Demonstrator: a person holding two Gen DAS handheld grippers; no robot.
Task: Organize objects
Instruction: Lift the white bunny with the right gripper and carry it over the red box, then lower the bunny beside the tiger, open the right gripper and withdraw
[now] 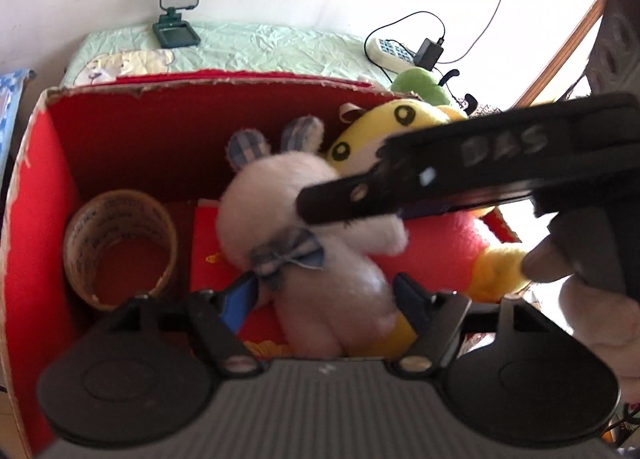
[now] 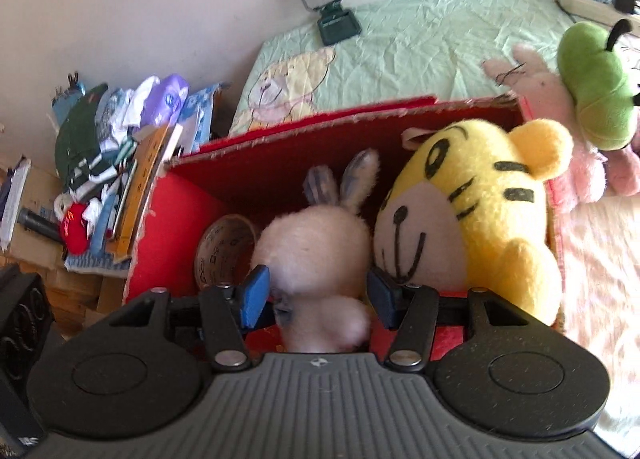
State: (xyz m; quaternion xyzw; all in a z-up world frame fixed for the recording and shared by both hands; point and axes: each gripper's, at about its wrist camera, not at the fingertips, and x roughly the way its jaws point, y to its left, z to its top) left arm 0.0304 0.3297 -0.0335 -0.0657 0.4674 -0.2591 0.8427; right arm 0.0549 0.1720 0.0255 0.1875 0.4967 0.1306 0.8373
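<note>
Step in hand, as I read it: placing the white bunny (image 2: 312, 247) into the red box (image 1: 36, 187). It already sits down in the box, so what's left is letting go and clearing out.

Right gripper (image 2: 318, 299): fingers straddle the bunny at neck level, blue pad (image 2: 256, 291) on one side, dark pad on the other. Gap is medium; pads look close to the fur but I can't tell if they're actually pinching. In the left view the right gripper (image 1: 344, 203) reaches in from the right, tip laid across the bunny's shoulder.

Left gripper (image 1: 324, 291): fingers parted either side of the bunny's body, not visibly squeezing. It hovers at the box's near edge, angled down.

Just right of the bunny: yellow tiger (image 2: 472, 211), leaning on the box wall. Left of the fingers: tape roll (image 1: 120, 247) on the box floor.

Next move calls for spreading the right fingers and lifting straight up, so neither bunny nor tiger gets dragged. Green plush (image 2: 596, 91) and pink plush (image 2: 560, 99) lie outside on the bed, beyond the box to the right; likely next.
</note>
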